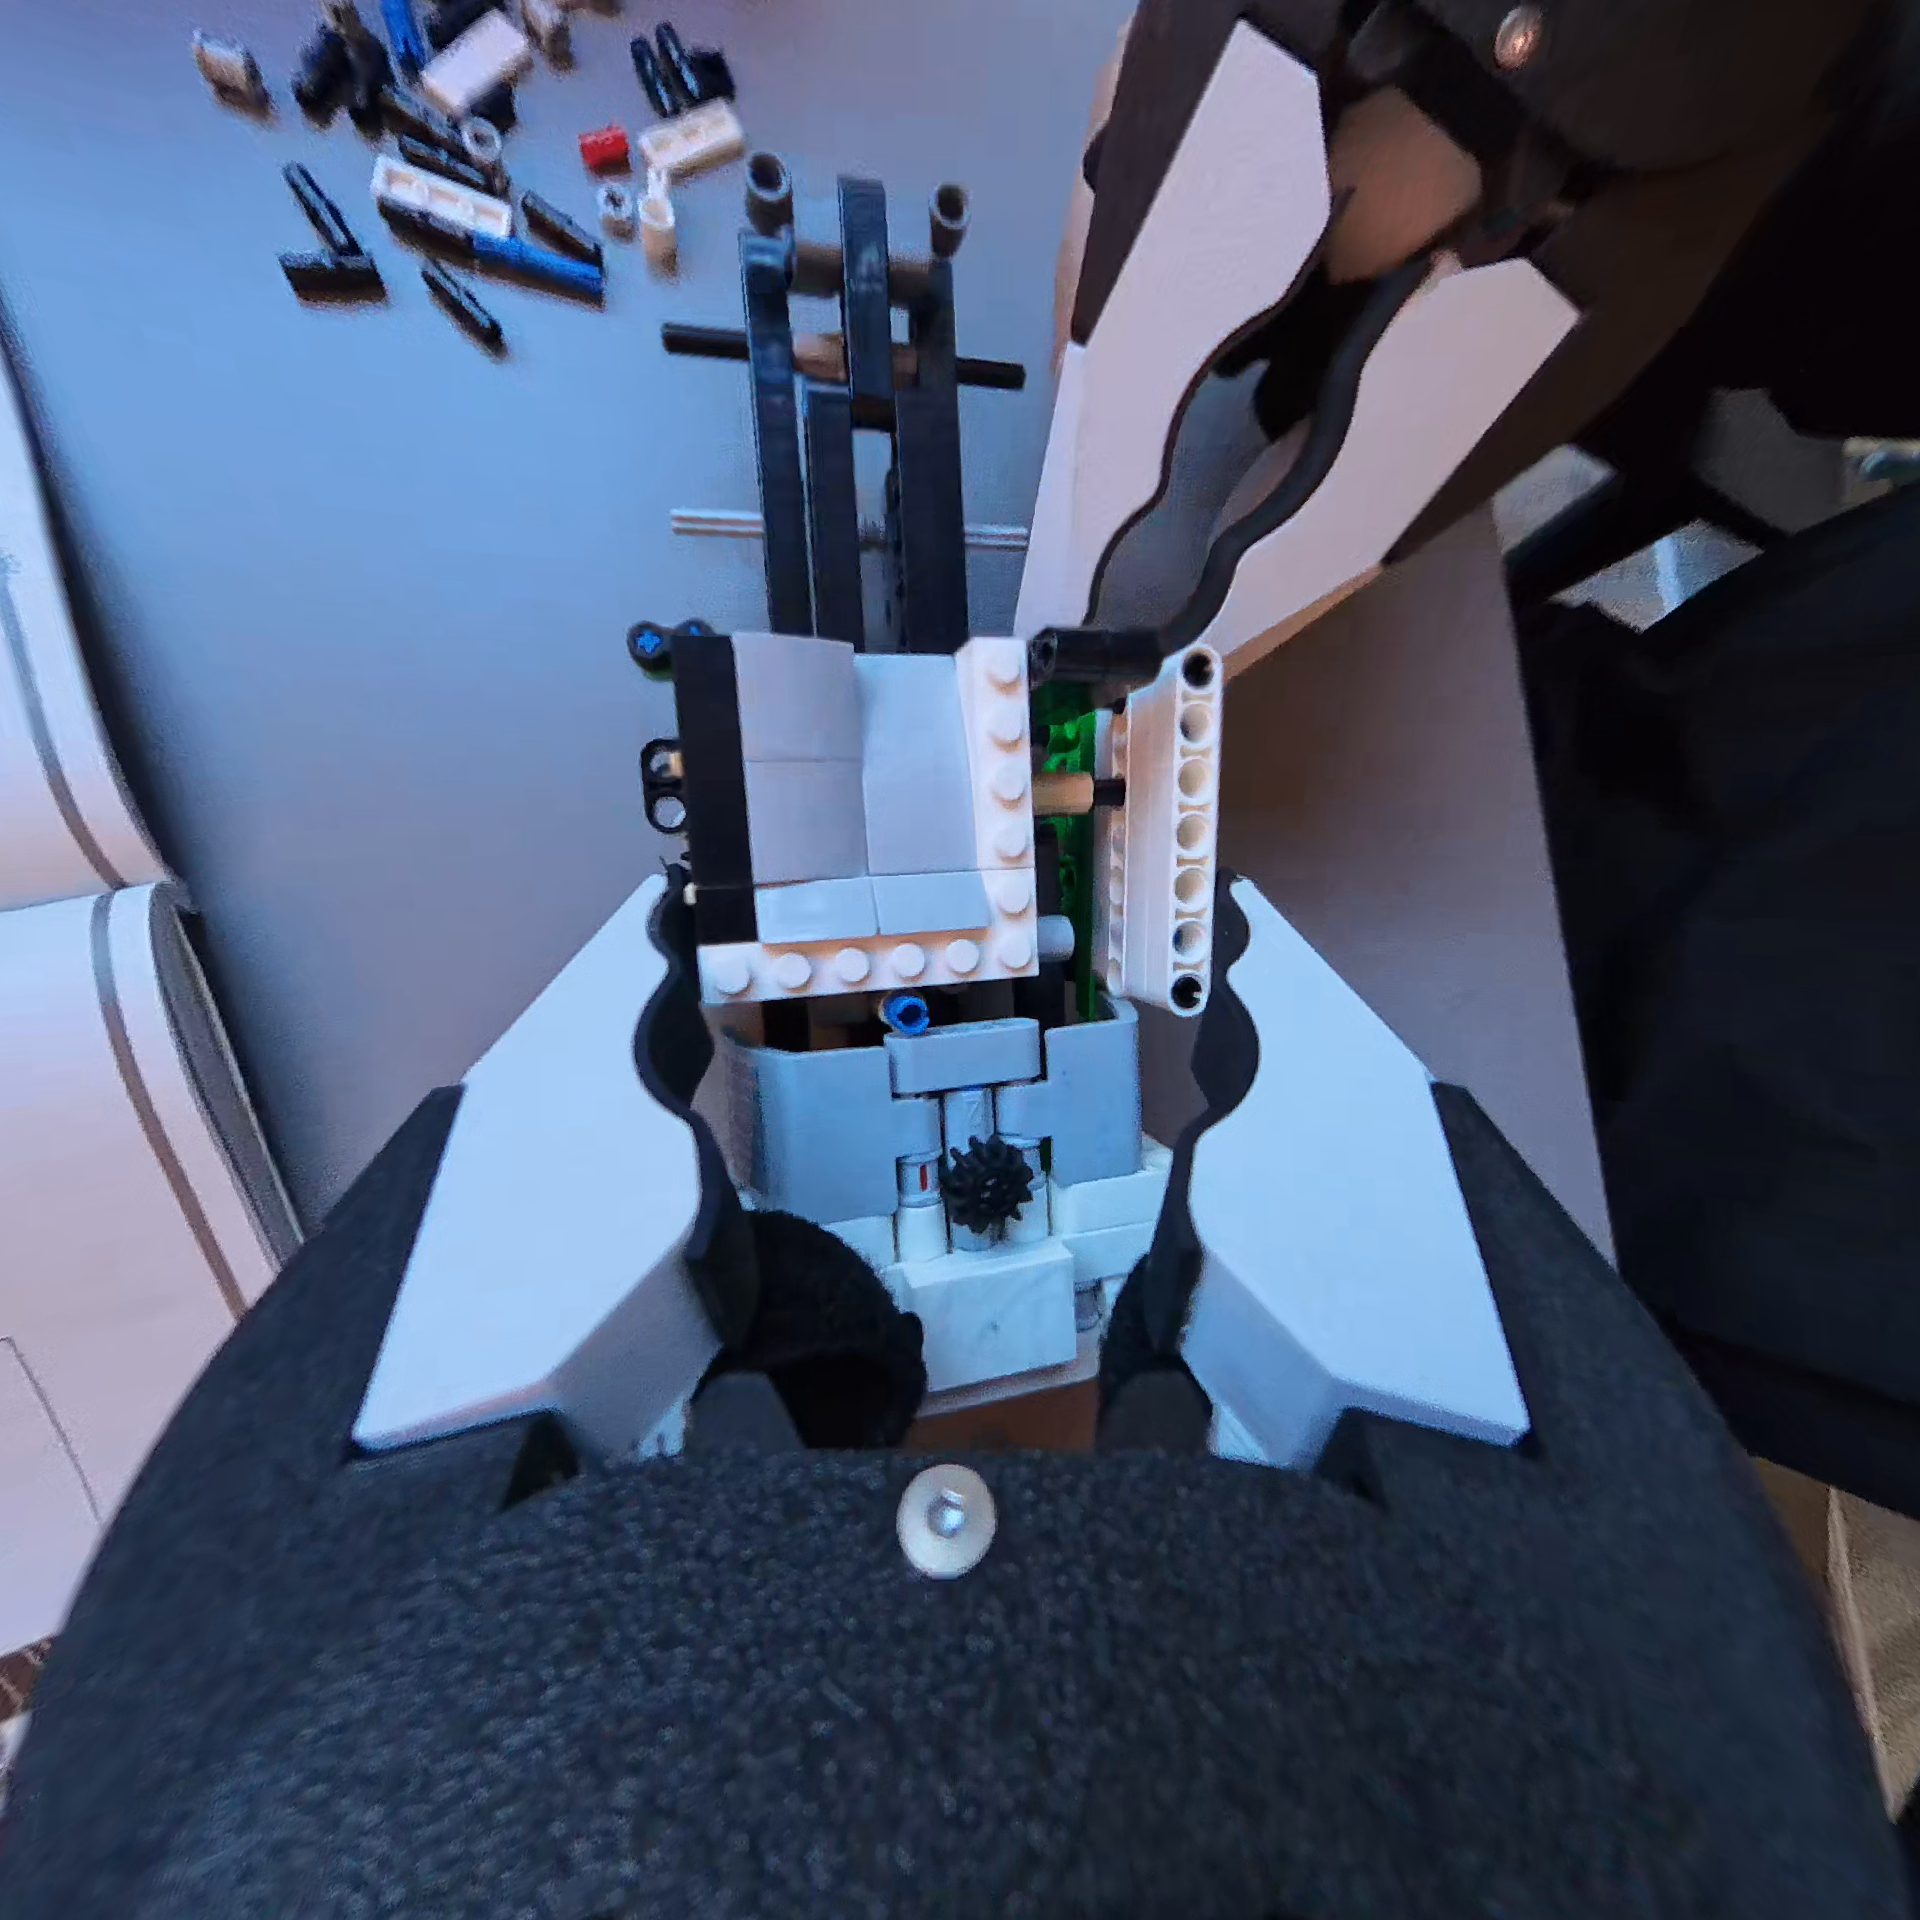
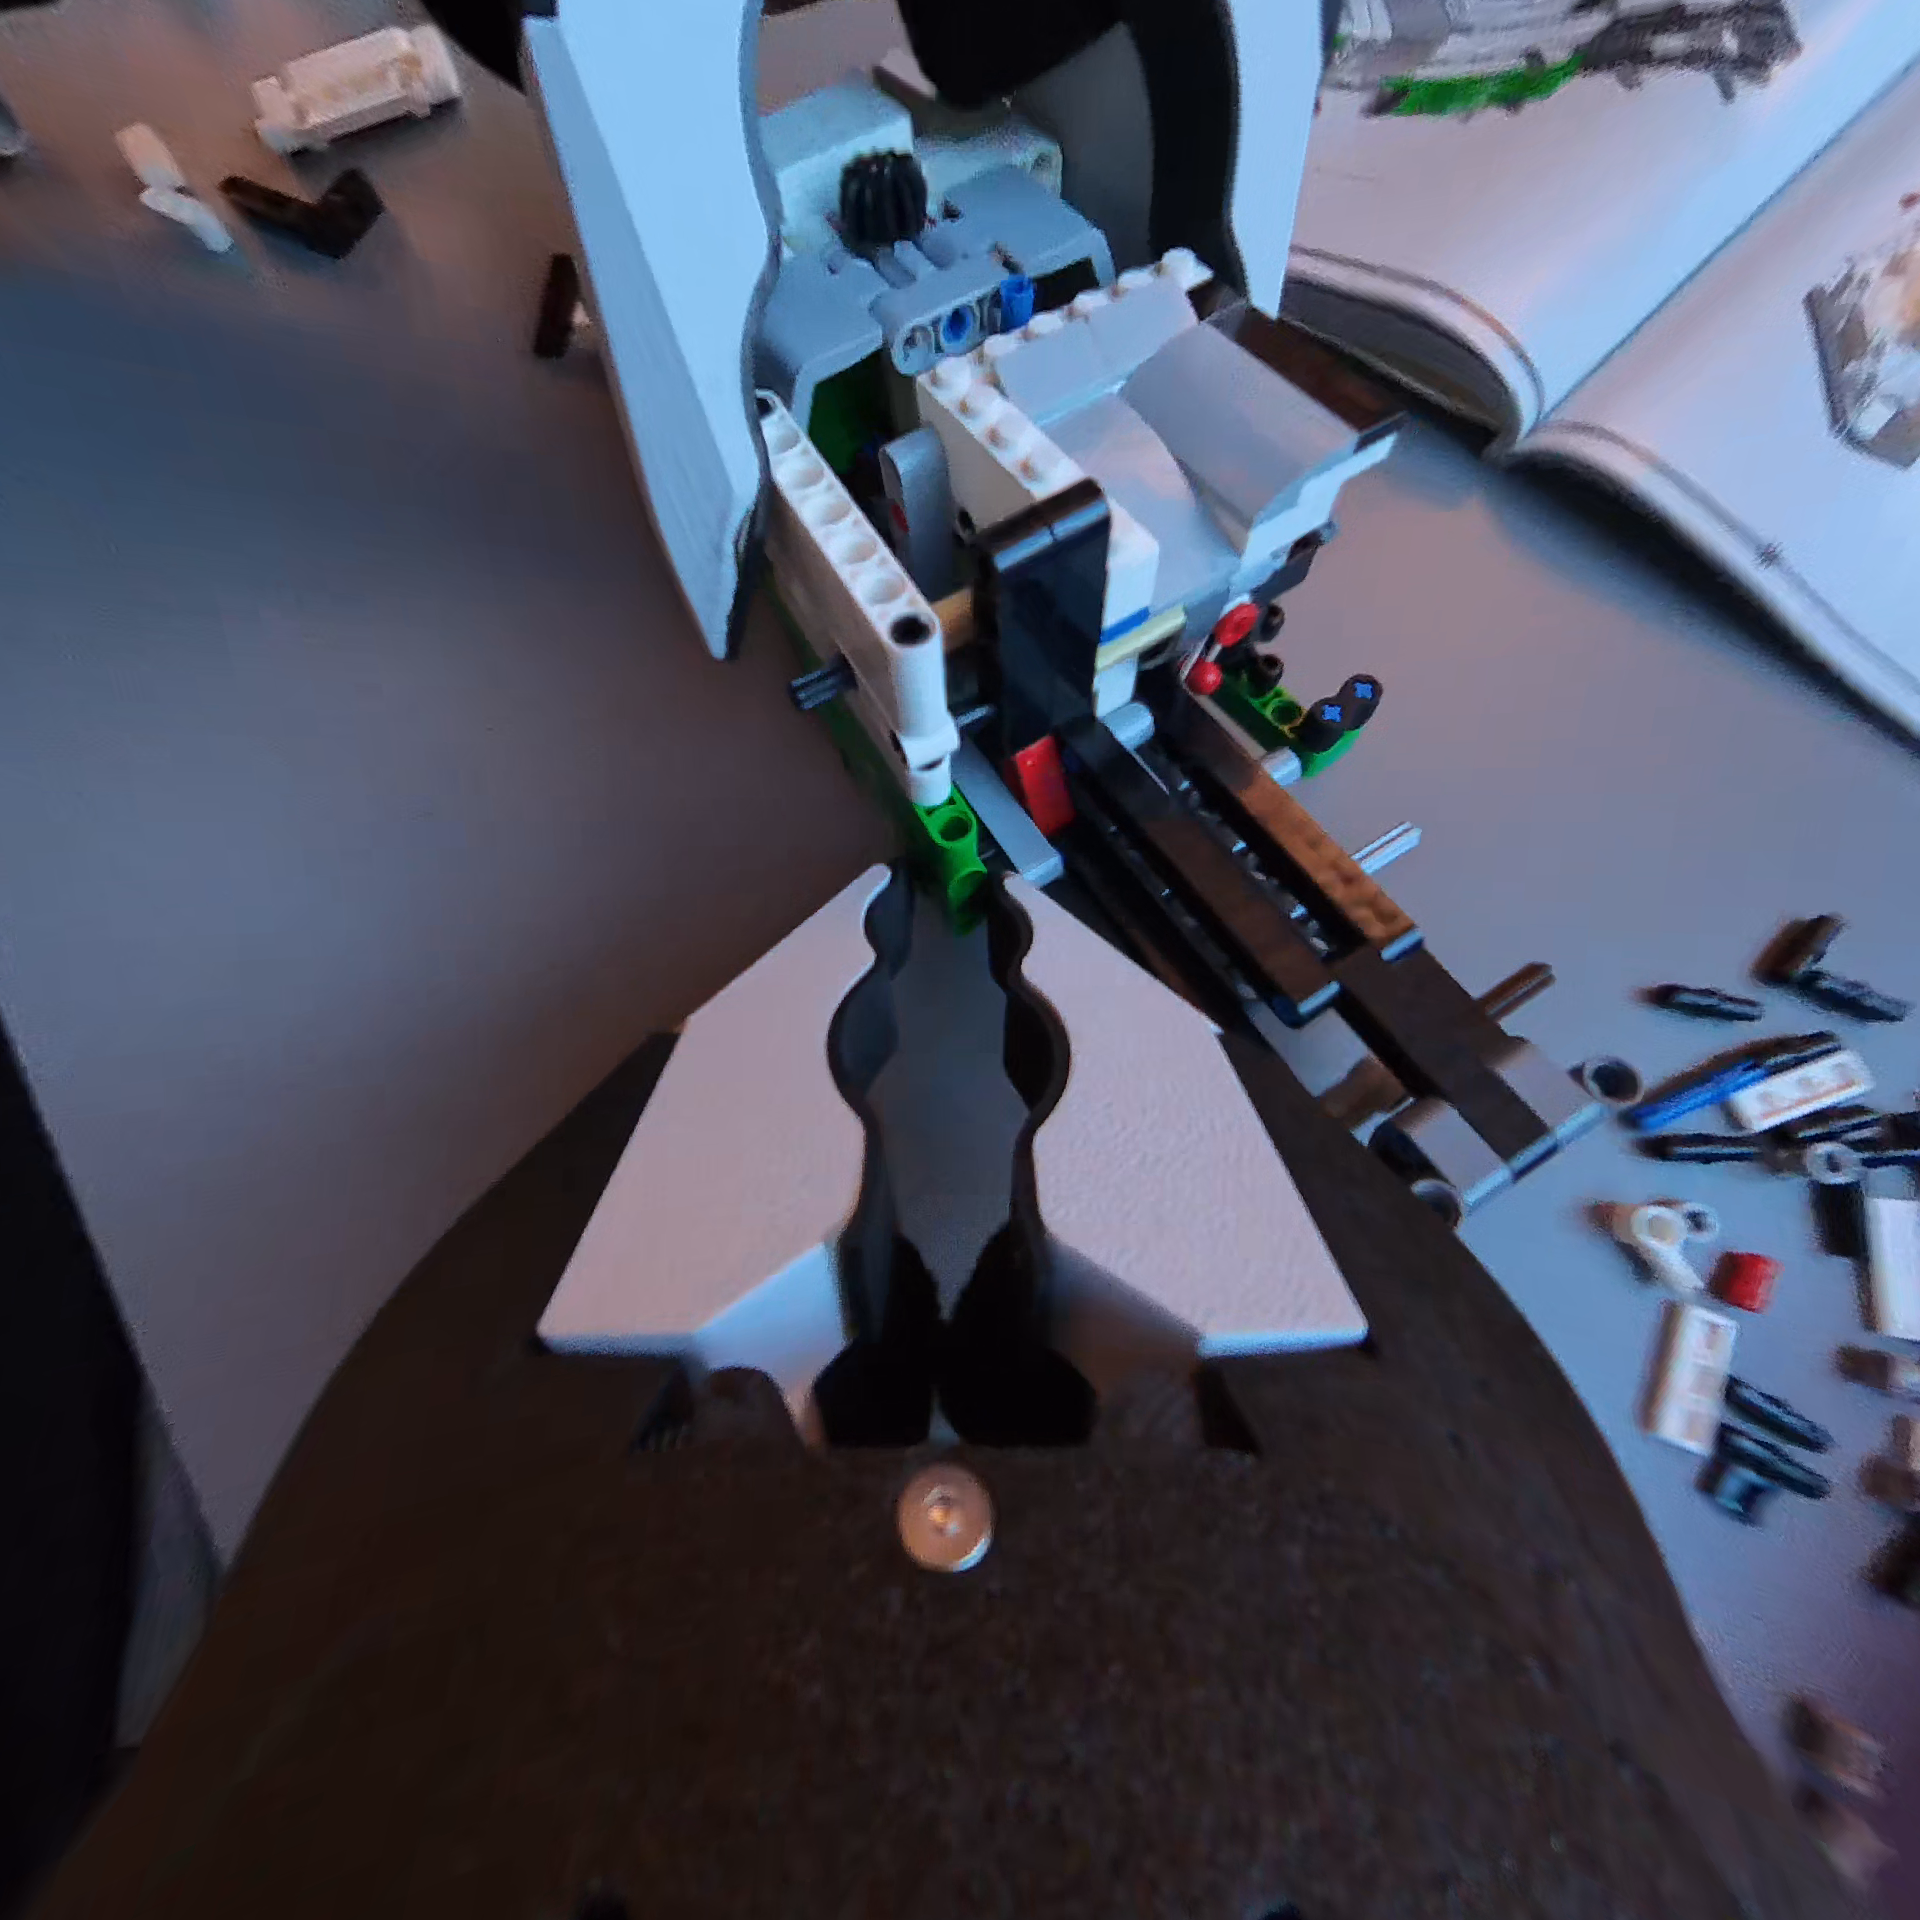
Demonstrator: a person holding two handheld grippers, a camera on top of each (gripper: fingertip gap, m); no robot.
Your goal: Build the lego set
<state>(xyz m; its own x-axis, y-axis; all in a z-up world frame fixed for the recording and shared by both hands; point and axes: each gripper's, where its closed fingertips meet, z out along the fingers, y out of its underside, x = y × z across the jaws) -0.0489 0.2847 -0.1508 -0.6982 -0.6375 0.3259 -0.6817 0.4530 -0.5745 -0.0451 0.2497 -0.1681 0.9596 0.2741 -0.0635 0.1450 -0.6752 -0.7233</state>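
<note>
The lego model [image 1: 883,790] is a white, grey and black block with a grey motor part and a small black gear [image 1: 987,1184]. Long black beams [image 1: 862,416] stick out of its far end. My left gripper [image 1: 951,904] is shut on the model's grey and white base, one finger on each side. A white holed beam [image 1: 1174,831] hangs on the model's right side. My right gripper [image 2: 948,894] is nearly closed, its tips pinching the end of a green beam [image 2: 951,831] on the model [image 2: 1039,468]. It also shows in the left wrist view [image 1: 1091,655], coming in from the upper right.
Loose black, white, blue and red pieces lie on the grey table at the far left [image 1: 468,187] and to the right [image 2: 1766,1195]. A few more lie at the top left [image 2: 343,83]. An open instruction booklet [image 2: 1662,312] lies beside the model [image 1: 83,1039]. The gap from one gripper's tips to the other's is roughly 5 cm.
</note>
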